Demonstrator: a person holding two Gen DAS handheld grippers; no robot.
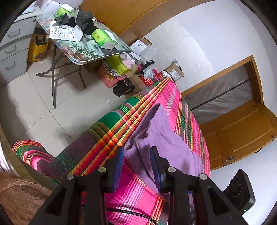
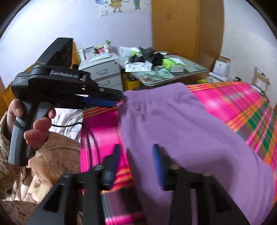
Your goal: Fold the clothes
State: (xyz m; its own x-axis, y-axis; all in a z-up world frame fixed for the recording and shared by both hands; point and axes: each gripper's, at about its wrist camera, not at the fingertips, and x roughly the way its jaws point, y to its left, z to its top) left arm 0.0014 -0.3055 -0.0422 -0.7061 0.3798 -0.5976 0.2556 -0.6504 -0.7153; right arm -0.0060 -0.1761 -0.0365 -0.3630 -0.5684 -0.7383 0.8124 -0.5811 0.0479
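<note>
On plaid bedspread (image 2: 242,103), purple garment (image 2: 173,121); both grippers agape

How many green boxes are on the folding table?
2. One green box lies near the folding table's front edge; the other sits at its far end. The black clothes may hide more.

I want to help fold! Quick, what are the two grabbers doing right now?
Left gripper: open, fingers either side of the purple garment, not pinching it.
Right gripper: open over the same purple garment, holding nothing.
</note>
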